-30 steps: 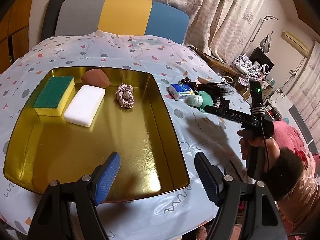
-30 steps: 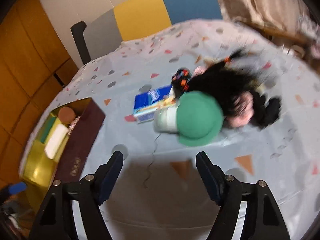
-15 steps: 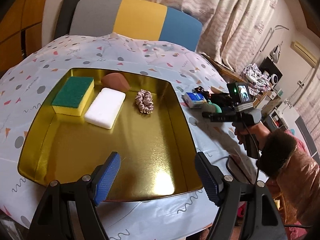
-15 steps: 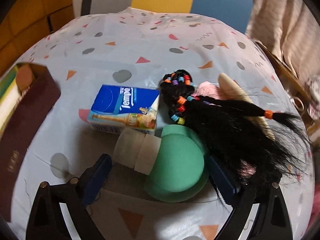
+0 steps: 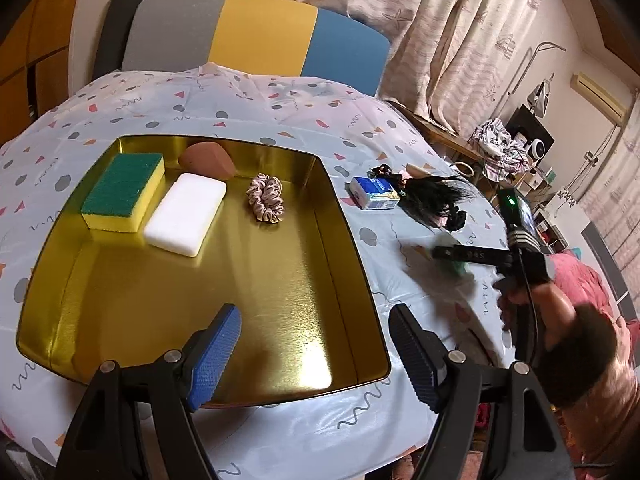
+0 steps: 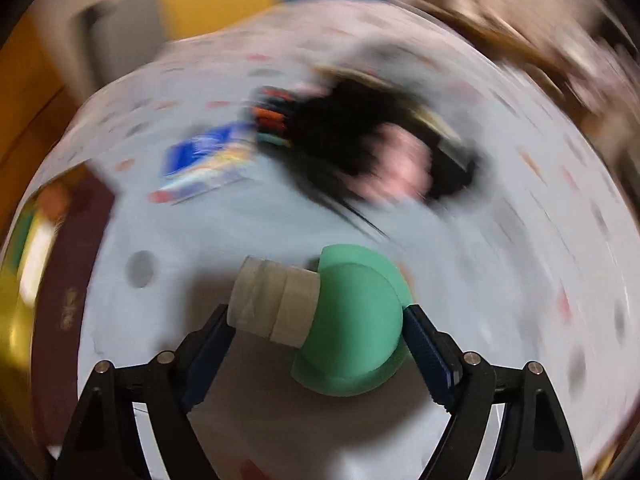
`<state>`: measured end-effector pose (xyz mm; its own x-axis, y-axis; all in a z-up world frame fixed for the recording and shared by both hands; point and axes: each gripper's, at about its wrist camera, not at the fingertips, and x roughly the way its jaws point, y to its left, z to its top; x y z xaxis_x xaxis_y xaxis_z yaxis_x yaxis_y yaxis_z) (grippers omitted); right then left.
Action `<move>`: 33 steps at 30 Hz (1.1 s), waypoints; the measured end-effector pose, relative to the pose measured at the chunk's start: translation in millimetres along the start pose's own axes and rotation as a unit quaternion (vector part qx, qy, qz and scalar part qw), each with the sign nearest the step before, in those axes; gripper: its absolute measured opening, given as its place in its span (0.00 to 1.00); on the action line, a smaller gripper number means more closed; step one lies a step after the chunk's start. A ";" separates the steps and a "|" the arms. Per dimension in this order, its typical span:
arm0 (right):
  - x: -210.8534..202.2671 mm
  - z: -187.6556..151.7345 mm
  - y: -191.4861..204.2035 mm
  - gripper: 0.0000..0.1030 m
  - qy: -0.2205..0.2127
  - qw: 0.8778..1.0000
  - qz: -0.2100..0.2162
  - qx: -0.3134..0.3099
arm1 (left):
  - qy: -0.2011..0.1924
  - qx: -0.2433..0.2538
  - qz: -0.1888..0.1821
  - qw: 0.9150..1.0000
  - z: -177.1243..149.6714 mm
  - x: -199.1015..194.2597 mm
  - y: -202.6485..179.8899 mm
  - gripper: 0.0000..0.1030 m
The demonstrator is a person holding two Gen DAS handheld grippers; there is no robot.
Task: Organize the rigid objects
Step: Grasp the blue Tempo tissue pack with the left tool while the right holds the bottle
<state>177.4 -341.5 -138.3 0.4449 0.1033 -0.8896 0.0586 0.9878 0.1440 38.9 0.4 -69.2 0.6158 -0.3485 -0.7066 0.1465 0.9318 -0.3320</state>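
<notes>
A table under a pale tablecloth (image 5: 256,96) printed with small coloured shapes carries a gold tray (image 5: 280,280) holding a green-and-yellow sponge (image 5: 124,190), a white sponge (image 5: 186,214), a brown wedge and a scrunchie (image 5: 266,198). Toward the table's right edge lie a tissue pack (image 5: 374,192) and a black hairpiece (image 5: 434,198). Behind stand a grey, yellow and blue chair and patterned curtains (image 5: 460,32). The left gripper (image 5: 316,356) hangs spread and empty over the tray's near edge. The right gripper (image 6: 316,340), its jaws just narrowing, pinches the green mushroom-shaped toy (image 6: 348,328) above the cloth.
</notes>
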 end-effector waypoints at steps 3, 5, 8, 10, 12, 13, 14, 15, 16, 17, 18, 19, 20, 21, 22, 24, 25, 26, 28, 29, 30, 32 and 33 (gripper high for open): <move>-20.3 -4.3 -4.7 0.87 -0.031 0.999 0.022 0.016 | 0.004 -0.001 -0.005 1.000 -1.1 1.9 -2.4 0.75; -39.2 -5.2 -1.9 0.95 -0.080 0.997 0.012 -0.014 | 0.005 0.004 -0.005 1.000 -2.4 1.7 -5.9 0.75; -51.6 -1.0 -1.3 1.00 -0.115 0.990 0.042 -0.076 | 0.000 0.011 -0.003 1.000 -2.7 -1.1 -8.7 0.75; -43.6 4.4 1.9 1.00 -0.096 0.985 0.063 -0.133 | -0.002 0.008 -0.003 1.000 -2.2 -2.0 -8.3 0.75; -31.6 2.3 8.4 1.00 -0.072 0.978 0.041 -0.189 | 0.000 0.005 -0.003 1.000 -1.7 -1.5 -8.2 0.75; -25.0 0.2 11.6 1.00 -0.064 0.976 0.032 -0.206 | 0.001 0.004 -0.003 1.000 -1.3 -0.8 -9.0 0.75; -18.0 1.1 13.1 1.00 -0.057 0.974 0.033 -0.217 | 0.002 0.005 -0.003 1.000 -1.1 -0.1 -9.9 0.75; -13.2 1.0 12.8 1.00 -0.053 0.973 0.038 -0.221 | 0.003 0.008 -0.002 1.000 -0.6 0.5 -11.6 0.75; -8.5 1.5 13.4 1.00 -0.050 0.972 0.049 -0.223 | 0.004 0.011 -0.001 1.000 0.0 0.9 -13.9 0.75; -2.0 3.2 15.0 1.00 -0.045 0.971 0.064 -0.224 | 0.005 0.016 -0.001 1.000 0.9 1.4 -16.5 0.75; 2.9 1.9 15.1 0.98 -0.042 0.971 0.068 -0.225 | 0.006 0.020 0.000 1.000 2.2 1.6 -18.9 0.75; 10.3 3.2 17.2 0.93 -0.036 0.971 0.066 -0.226 | 0.006 0.023 0.001 1.000 3.1 2.0 -20.5 0.75; 16.9 4.8 18.8 0.88 -0.033 0.973 0.061 -0.221 | 0.006 0.029 0.002 1.000 6.0 2.6 -24.1 0.75; 17.5 2.0 17.2 0.84 -0.031 0.976 0.059 -0.210 | 0.006 0.033 0.002 0.999 8.1 3.5 -26.2 0.75; 17.6 2.4 14.8 0.83 -0.041 0.979 0.063 -0.191 | 0.007 0.037 0.002 0.999 10.5 4.5 -28.4 0.75; 14.1 -0.2 9.4 0.81 -0.059 0.982 0.078 -0.163 | 0.008 0.045 0.001 0.999 18.3 7.7 -35.1 0.75; 12.0 -2.6 6.6 0.80 -0.068 0.983 0.083 -0.150 | 0.008 0.046 0.000 0.999 20.8 9.2 -37.0 0.75; 9.4 -5.4 3.9 0.79 -0.076 0.984 0.087 -0.137 | 0.011 0.048 -0.002 0.999 24.7 12.1 -40.0 0.75; 3.9 -9.8 -0.5 0.77 -0.093 0.985 0.090 -0.116 | 0.018 0.058 -0.007 0.998 33.1 20.5 -48.8 0.75; -0.2 -14.0 -3.6 0.72 -0.106 0.985 0.090 -0.099 | 0.021 0.064 -0.008 0.998 38.0 25.3 -54.1 0.75; 0.2 -14.3 -6.6 0.60 -0.109 0.986 0.091 -0.089 | 0.028 0.071 -0.010 0.997 45.5 33.0 -61.1 0.75; -5.7 -20.5 -11.3 0.59 -0.128 0.986 0.081 -0.063 | 0.037 0.079 -0.014 0.996 58.0 45.5 -71.6 0.76; -6.1 -22.8 -12.4 0.59 -0.133 0.986 0.079 -0.058 | 0.040 0.086 -0.012 0.995 64.3 52.3 -77.3 0.76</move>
<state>153.6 -351.7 -144.6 0.6595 0.2386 -0.7128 -0.1261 0.9700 0.2080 109.5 -83.4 -40.3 0.5478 -0.3709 -0.7499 0.2944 0.9245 -0.2422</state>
